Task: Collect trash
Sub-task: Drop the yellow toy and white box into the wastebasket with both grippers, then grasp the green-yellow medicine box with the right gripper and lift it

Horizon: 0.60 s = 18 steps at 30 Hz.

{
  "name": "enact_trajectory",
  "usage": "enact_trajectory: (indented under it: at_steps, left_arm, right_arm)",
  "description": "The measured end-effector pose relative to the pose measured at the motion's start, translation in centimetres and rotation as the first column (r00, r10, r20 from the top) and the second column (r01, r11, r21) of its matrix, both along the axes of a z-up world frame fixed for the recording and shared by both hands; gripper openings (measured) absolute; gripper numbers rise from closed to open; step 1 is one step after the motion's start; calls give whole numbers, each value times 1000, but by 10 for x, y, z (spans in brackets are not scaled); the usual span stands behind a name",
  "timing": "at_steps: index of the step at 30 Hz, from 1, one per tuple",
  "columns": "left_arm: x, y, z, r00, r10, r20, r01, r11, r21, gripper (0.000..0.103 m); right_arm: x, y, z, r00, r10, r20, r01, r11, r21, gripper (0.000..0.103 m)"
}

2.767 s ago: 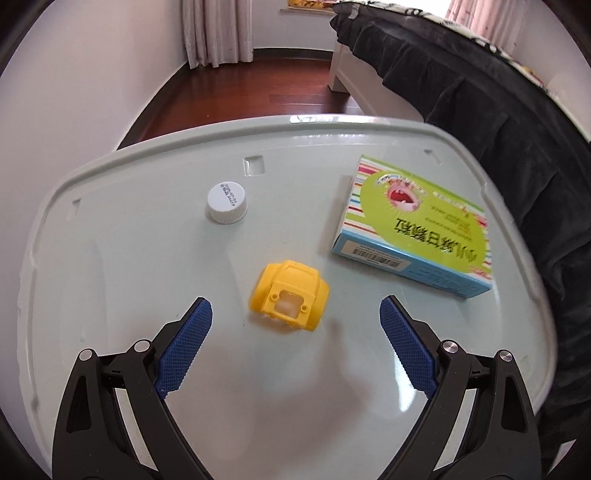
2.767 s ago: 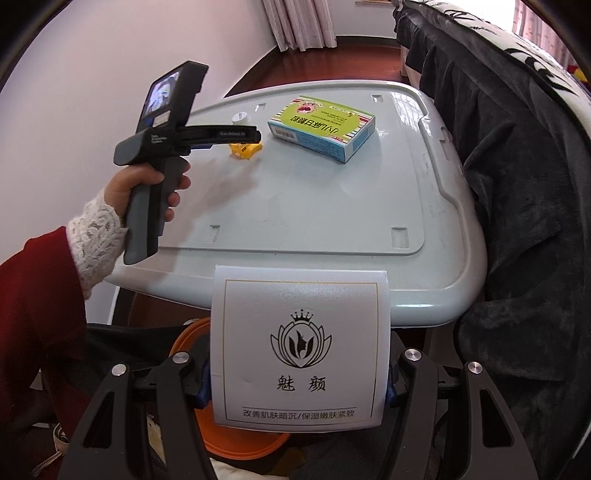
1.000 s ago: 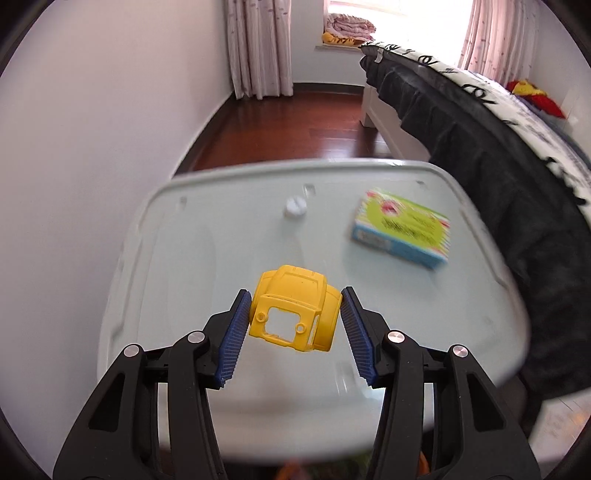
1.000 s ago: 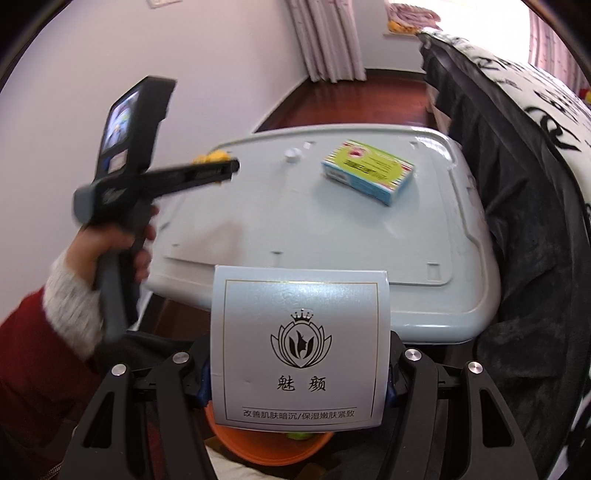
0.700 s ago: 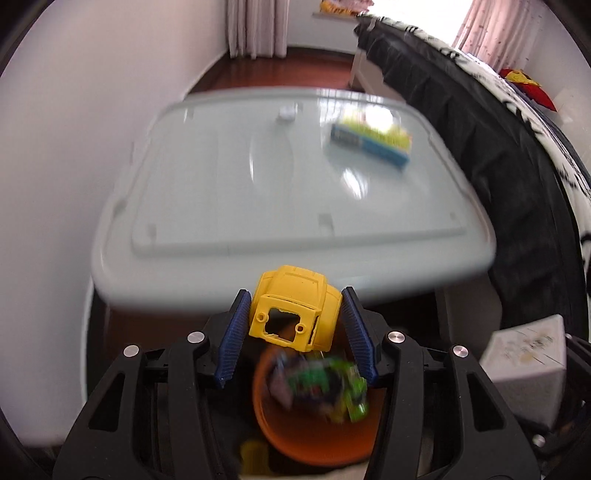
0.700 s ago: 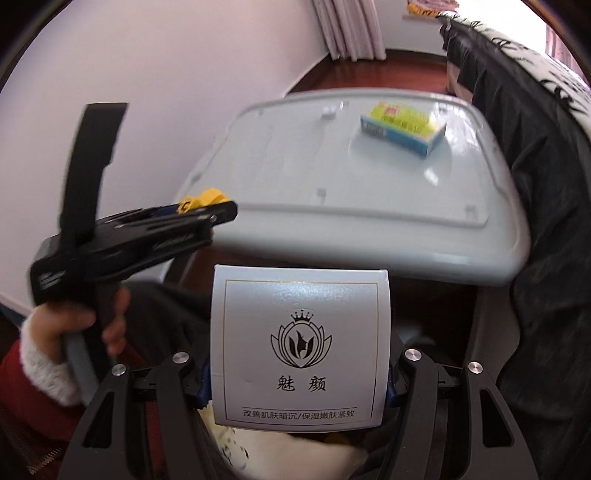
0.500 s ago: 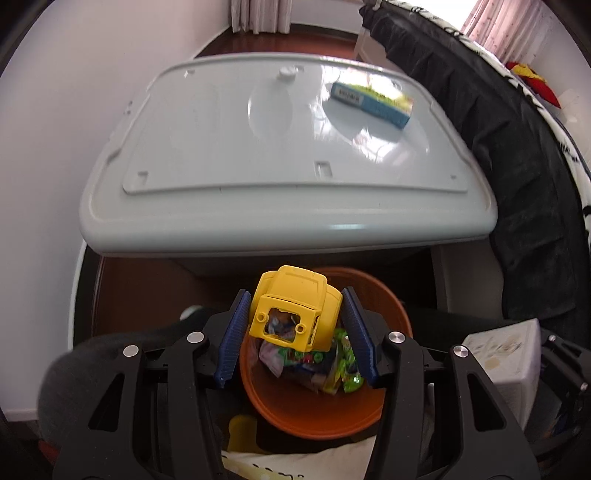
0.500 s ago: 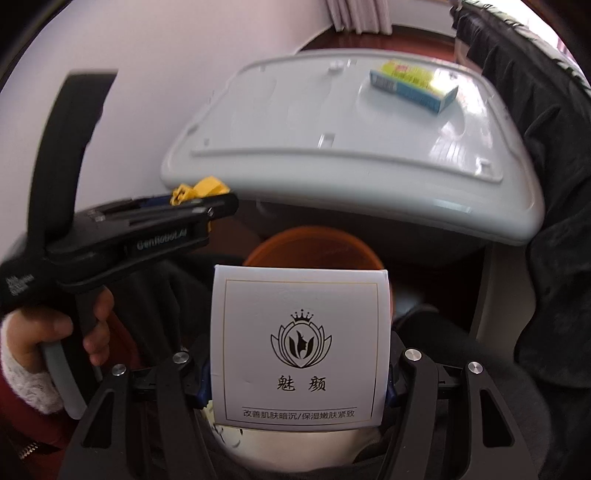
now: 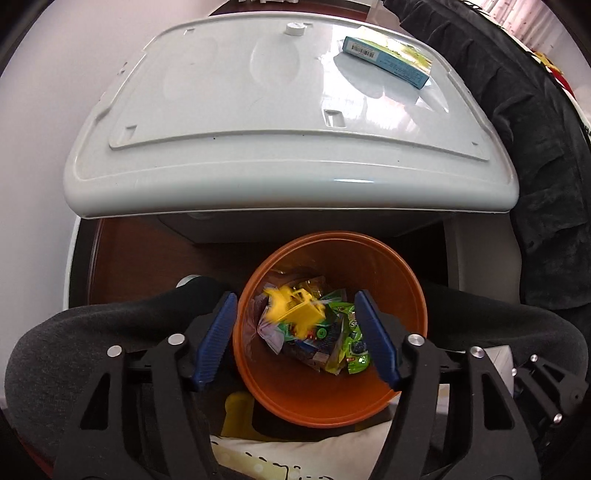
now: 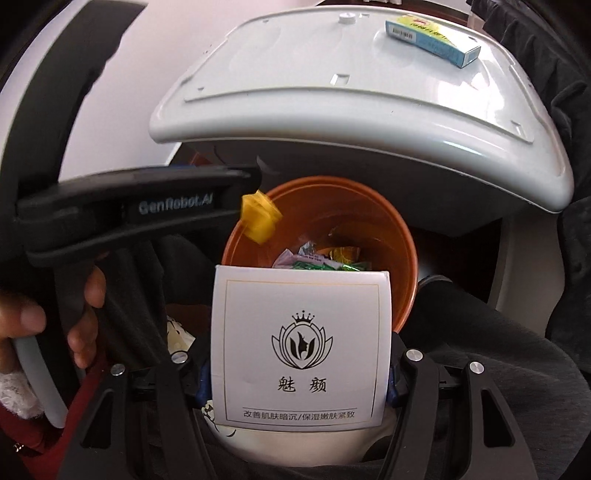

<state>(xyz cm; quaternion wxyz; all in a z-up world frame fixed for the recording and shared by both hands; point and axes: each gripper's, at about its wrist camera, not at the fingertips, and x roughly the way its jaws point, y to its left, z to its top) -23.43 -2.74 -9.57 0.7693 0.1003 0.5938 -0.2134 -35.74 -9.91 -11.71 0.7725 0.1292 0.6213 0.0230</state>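
Hovering over the orange bin (image 9: 402, 273), left gripper (image 9: 297, 341) is spread wide and empty; the blurry yellow plastic piece (image 9: 295, 312) sits between its jaws, probably mid-drop. Right gripper (image 10: 299, 373) pinches a white box (image 10: 299, 347): light, stiff cardboard, best squeezed across its sides.

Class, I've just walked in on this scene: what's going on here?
A person is clearing trash. The left hand-held gripper is open above the orange bin, and the yellow plastic piece is blurred in mid-fall over the wrappers. The right hand-held gripper grips a white box. A green carton and bottle cap sit on the grey lid.
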Motion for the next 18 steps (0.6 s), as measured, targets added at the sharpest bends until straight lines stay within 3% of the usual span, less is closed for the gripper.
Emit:
enact_trajectory:
  at_steps: [7, 12, 18]
  left_arm:
    - [-3, -2, 2, 1000, -1, 7, 1, 1000, 8, 76]
    - [-3, -5, 11, 999, -17, 34, 17, 1000, 6, 78]
    - [21, 7, 45, 991, 28, 131, -23, 999, -41, 83]
  right_arm:
    - [0, -2, 3, 1000, -11, 16, 11, 1000, 9, 73]
    - [-2, -7, 13, 999, -21, 29, 21, 1000, 21, 73]
    - [10, -37, 56, 995, -28, 100, 29, 1000, -11, 79]
